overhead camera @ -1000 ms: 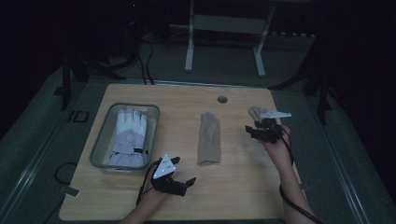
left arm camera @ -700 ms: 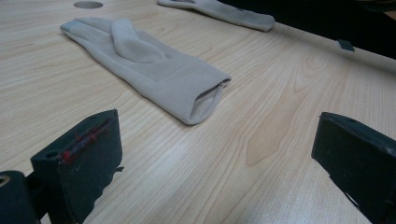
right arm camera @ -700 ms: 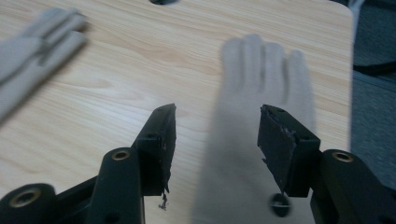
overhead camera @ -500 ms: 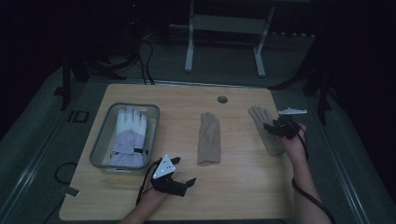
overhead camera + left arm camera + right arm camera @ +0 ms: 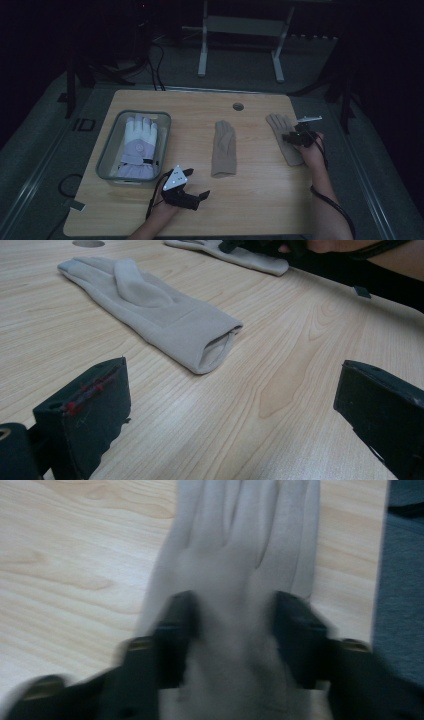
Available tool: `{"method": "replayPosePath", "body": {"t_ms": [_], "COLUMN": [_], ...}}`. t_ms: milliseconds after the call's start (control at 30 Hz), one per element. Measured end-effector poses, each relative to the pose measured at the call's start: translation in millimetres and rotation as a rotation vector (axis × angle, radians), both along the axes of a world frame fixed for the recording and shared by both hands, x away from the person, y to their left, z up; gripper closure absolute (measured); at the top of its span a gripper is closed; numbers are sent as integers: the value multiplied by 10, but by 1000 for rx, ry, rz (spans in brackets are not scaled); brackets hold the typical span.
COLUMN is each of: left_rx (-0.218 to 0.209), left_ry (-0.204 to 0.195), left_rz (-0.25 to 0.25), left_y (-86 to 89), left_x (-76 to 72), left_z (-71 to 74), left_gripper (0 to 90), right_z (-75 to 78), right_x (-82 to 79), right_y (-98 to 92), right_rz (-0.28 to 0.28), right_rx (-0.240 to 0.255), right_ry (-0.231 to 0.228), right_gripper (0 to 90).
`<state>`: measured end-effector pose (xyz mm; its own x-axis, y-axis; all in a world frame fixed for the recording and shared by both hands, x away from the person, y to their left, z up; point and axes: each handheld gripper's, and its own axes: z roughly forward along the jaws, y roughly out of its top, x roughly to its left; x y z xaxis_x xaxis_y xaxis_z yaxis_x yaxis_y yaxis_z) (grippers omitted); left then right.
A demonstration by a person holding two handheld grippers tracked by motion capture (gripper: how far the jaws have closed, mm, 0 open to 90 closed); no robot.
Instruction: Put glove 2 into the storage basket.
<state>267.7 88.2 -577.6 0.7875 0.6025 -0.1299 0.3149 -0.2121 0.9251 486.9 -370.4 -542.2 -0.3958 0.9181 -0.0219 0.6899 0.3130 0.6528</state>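
right gripper [image 5: 232,625] jaws closing in, straddling soft beige fabric glove [image 5: 240,555] lying flat at table's [image 5: 260,200] right edge; pads not clearly pinching yet. limp, light, bunching easily; gripping mid-palm looking best. left gripper [image 5: 230,425] idling wide open.

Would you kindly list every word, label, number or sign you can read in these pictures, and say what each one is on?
"ID": pale marking on the dark floor mat, left of the table.
Round emblem on the white glove in the grey tray: too small to read.
Beige gloves, both pairs of jaws: no text.
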Motion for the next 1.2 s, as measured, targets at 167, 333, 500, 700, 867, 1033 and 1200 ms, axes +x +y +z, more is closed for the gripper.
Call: {"method": "replayPosePath", "body": {"t_ms": [167,333,500,700,867,1033,1200], "left_rx": [-1,3,5,6,9,16,16], "left_ry": [2,3,1,1,-5,-2,-2], "left_rz": [1,3,3,4,3,4,4], "left_y": [-1,-5,-7,-9,-12,-16,-16], "left_x": [1,1,1,0,-5,-2,-2], "left_z": [0,0,0,1,1,3,2], "left_gripper": [21,20,20,20,20,21,21], "right_z": [40,68,199,389,361,180,-26], "right_x": [-81,-269,-474,-739,-952,-1022,-1018], "right_y": [22,150,325,469,520,583,610], "right_rz": [-66,-98,-123,-172,-214,-196,-183], "right_rx": [42,100,113,128,150,113,101], "right_ry": [15,-15,-37,-74,-71,-23,15], "right_gripper": [812,825,825,826,826,820,770]}}
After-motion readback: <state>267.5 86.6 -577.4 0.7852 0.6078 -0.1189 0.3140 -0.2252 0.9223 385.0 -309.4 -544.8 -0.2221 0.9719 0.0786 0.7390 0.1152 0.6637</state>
